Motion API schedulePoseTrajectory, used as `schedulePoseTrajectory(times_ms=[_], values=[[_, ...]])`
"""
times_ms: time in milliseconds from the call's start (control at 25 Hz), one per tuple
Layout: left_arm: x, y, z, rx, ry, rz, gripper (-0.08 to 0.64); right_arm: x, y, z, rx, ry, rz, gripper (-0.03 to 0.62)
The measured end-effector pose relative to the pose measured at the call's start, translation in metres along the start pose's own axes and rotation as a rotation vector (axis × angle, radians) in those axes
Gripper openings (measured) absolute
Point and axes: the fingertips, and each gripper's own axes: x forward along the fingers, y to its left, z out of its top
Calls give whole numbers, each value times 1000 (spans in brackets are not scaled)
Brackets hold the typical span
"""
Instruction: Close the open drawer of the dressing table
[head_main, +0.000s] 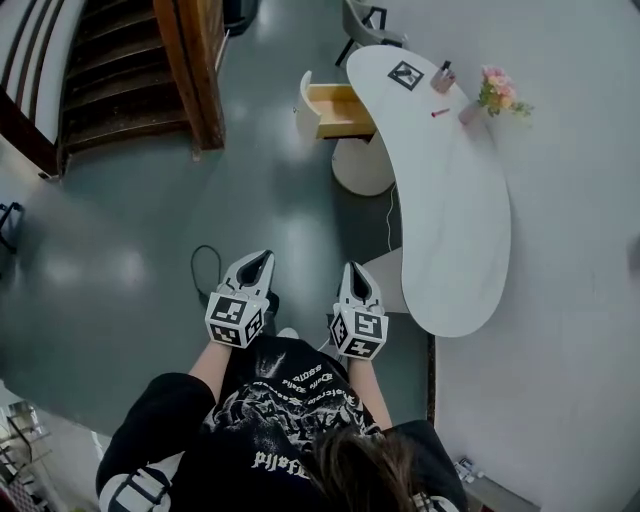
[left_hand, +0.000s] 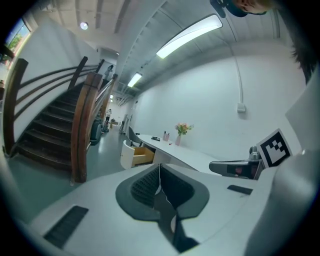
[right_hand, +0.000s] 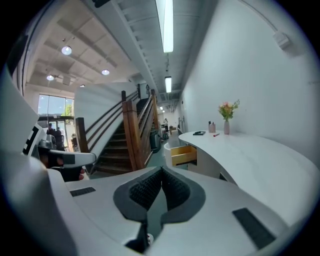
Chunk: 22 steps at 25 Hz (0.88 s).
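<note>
The white curved dressing table (head_main: 450, 220) runs along the right wall. At its far end a drawer (head_main: 335, 108) with a white front and a wooden inside stands pulled out to the left. I see the drawer (left_hand: 144, 154) far ahead in the left gripper view, and the same drawer (right_hand: 184, 155) in the right gripper view. My left gripper (head_main: 262, 262) and right gripper (head_main: 358, 272) hang side by side in front of the person, well short of the drawer. The jaws of the left gripper (left_hand: 159, 167) meet with nothing between them. The right gripper (right_hand: 161, 170) is also shut and holds nothing.
A wooden staircase (head_main: 120, 70) rises at the upper left, its post near the drawer. On the tabletop stand a vase of flowers (head_main: 490, 95), a small bottle (head_main: 445, 77), a red pen (head_main: 440, 113) and a marker card (head_main: 405, 75). A chair (head_main: 365, 20) stands beyond the table. A cable (head_main: 205, 265) loops on the floor.
</note>
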Motion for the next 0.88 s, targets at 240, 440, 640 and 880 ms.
schedulePoseTrajectory(times_ms=[240, 440, 640, 880], values=[[36, 37, 24, -21, -43, 1, 26, 35, -10, 14, -21, -3, -27, 26], [79, 70, 51, -11, -50, -13, 26, 79, -17, 37, -31, -3, -44, 26], [124, 97, 72, 32, -29, -46, 26, 124, -28, 54, -10, 4, -77, 26], [163, 134, 98, -5, -35, -59, 26, 169, -26, 74, 50, -1, -116, 26]])
